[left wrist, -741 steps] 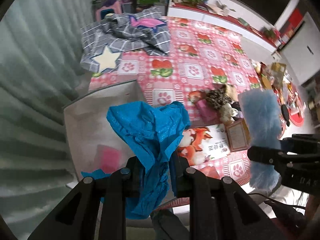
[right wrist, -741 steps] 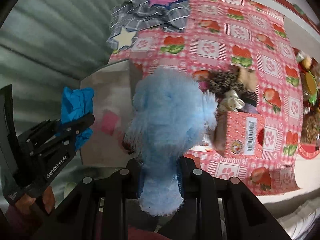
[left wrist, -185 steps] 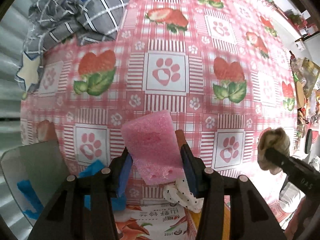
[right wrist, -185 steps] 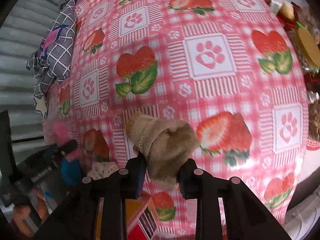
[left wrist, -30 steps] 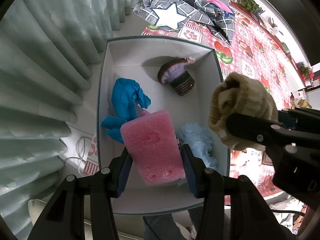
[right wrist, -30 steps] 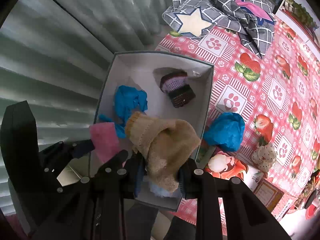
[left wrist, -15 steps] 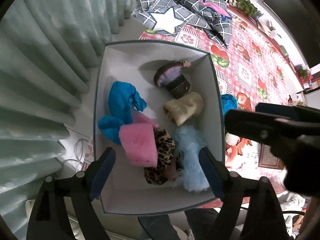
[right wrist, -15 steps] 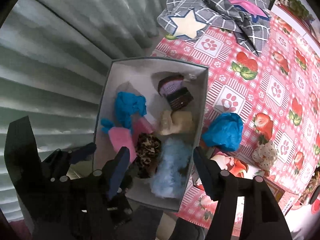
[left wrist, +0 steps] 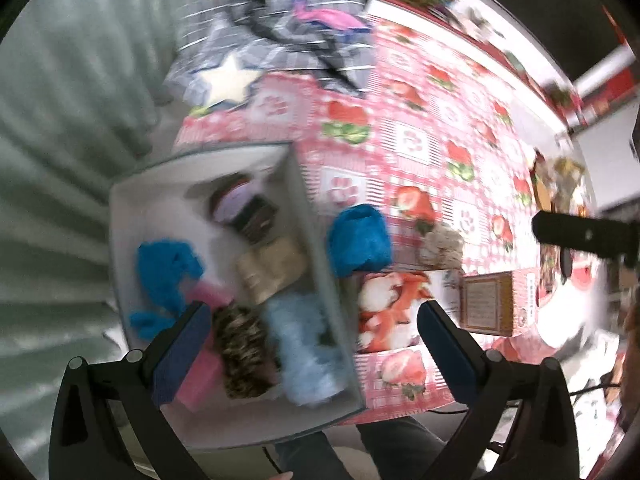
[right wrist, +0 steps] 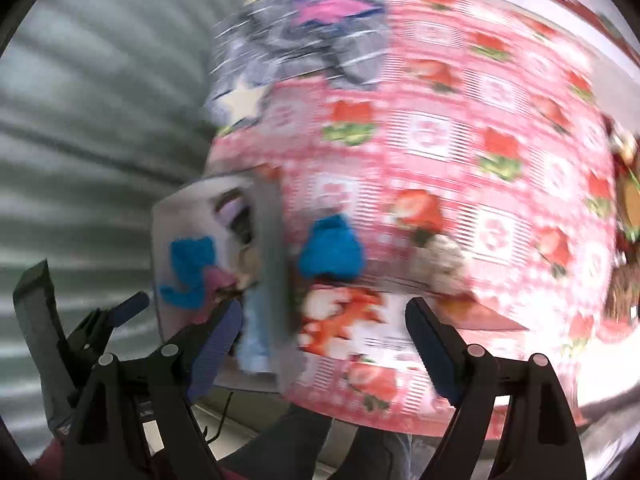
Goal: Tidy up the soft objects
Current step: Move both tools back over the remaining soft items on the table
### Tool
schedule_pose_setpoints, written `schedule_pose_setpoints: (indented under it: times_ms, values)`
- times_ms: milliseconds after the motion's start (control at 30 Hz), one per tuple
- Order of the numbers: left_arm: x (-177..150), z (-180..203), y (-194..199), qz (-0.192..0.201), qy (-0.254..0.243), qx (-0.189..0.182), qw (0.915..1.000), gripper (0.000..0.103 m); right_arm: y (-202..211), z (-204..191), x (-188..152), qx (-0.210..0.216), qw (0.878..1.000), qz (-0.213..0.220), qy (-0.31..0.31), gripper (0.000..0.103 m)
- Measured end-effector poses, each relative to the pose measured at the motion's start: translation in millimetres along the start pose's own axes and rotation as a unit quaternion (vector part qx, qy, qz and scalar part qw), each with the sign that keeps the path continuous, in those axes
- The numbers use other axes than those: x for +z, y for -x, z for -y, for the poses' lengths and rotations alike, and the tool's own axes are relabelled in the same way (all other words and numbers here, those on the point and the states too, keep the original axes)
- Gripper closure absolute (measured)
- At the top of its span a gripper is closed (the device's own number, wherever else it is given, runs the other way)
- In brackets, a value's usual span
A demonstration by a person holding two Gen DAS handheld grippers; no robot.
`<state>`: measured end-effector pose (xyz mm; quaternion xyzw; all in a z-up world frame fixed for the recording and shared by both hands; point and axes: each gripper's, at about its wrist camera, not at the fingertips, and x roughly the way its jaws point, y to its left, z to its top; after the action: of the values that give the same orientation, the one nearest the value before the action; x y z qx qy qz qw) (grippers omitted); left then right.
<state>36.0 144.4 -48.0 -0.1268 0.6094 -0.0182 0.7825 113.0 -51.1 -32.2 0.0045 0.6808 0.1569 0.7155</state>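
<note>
Both views are motion-blurred. A white box (left wrist: 132,216) at the table's left edge holds a blue glove (left wrist: 164,280), a pink sponge (left wrist: 202,368), a leopard-print piece (left wrist: 244,356), a light blue fluffy piece (left wrist: 300,356), a beige sock (left wrist: 272,270) and a knitted hat (left wrist: 244,210). A blue bundle (left wrist: 358,244) and a white dotted piece (left wrist: 442,244) lie on the pink tablecloth (left wrist: 416,136) beside the box. My left gripper (left wrist: 312,328) is open and empty above the box's right wall. My right gripper (right wrist: 322,330) is open and empty; the blue bundle (right wrist: 330,250) lies ahead of it.
A fox-printed carton (left wrist: 396,308) lies at the table's front edge. A grey checked cloth with a white star (left wrist: 272,52) lies at the far left corner. Grey curtains (left wrist: 60,120) hang on the left. Cluttered items (left wrist: 560,184) sit at the table's right.
Both grippers have swung right, away from over the box toward the table. Both stay open and empty; the pink sponge and beige sock rest in the box.
</note>
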Motion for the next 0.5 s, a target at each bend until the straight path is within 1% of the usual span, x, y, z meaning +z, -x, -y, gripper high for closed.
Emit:
schedule_pose_setpoints:
  times_ms: [100, 133, 200, 267, 300, 400, 500]
  values:
    - [15.8, 31.0, -10.7, -0.013, -0.039, 0.003, 0.9992, 0.000, 9.6, 35.7, 2.9, -0.002, 0.999, 0.005, -0.034, 0.018]
    - [23.8, 44.6, -19.7, -0.026, -0.054, 0.006, 0.9982, 0.000, 11.8, 48.1, 3.8, -0.006, 0.999, 0.006, -0.044, 0.018]
    - [35.8, 65.5, -35.9, -0.042, -0.075, 0.023, 0.9960, 0.000, 13.3, 67.8, 4.7, -0.012, 0.998, 0.004, -0.056, 0.018]
    - [47.6, 83.5, -55.0, -0.058, -0.087, 0.038, 0.9938, 0.000, 12.0, 86.7, 6.2, -0.017, 0.998, -0.001, -0.068, 0.018]
    - [51.6, 87.1, -63.7, -0.067, -0.088, 0.039, 0.9931, 0.000, 10.2, 95.0, 6.2, -0.020, 0.997, -0.005, -0.074, 0.018]
    - [63.9, 102.1, -100.0, -0.112, -0.090, 0.050, 0.9884, 0.000, -1.7, 115.6, 9.8, -0.023, 0.996, -0.025, -0.081, 0.018]
    - [71.3, 111.6, -132.4, -0.143, -0.098, 0.078, 0.9817, 0.000, -17.4, 131.1, 15.3, -0.026, 0.996, -0.049, -0.077, 0.018]
